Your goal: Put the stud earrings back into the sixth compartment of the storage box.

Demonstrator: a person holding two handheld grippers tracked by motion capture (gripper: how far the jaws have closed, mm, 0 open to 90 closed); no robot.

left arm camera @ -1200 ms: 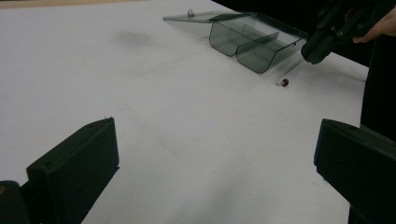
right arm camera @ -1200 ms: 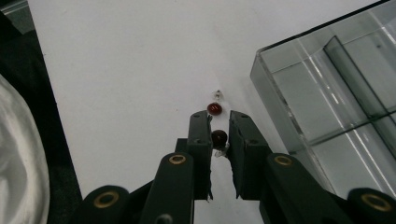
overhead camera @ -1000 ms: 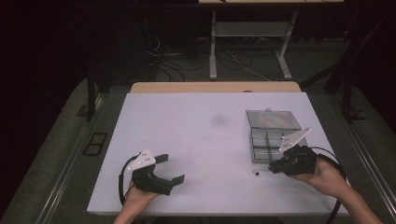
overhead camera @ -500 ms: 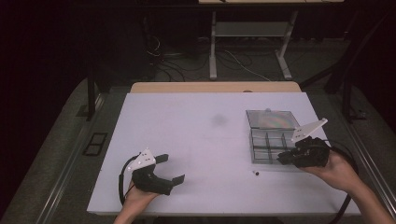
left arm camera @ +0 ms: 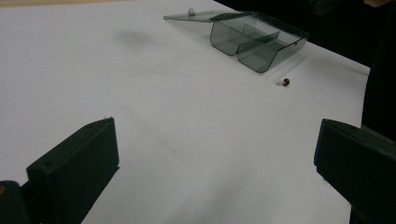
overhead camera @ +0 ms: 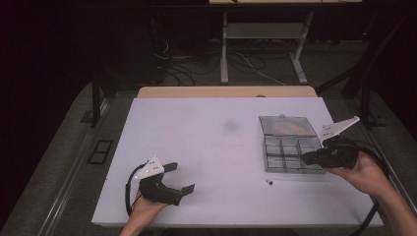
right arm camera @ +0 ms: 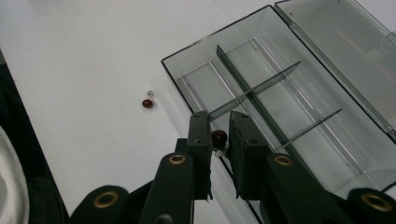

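We have a small dark red bead [right arm camera: 219, 137] pinched between the right gripper [right arm camera: 219, 135]'s fingers, poised over the open compartment box [right arm camera: 299, 107], likely for dropping in. Another bead [right arm camera: 147, 103] waits on the tabletop [overhead camera: 206, 147] beside it; our left gripper [overhead camera: 178, 178] rests spread, apart.

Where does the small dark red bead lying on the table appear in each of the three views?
High view: the loose bead lies on the white table, just below the near left corner of the clear box.
Left gripper view: the loose bead is upper right, beside the clear box.
Right gripper view: the loose bead is left of the clear box.
Shared landmark: the clear box.
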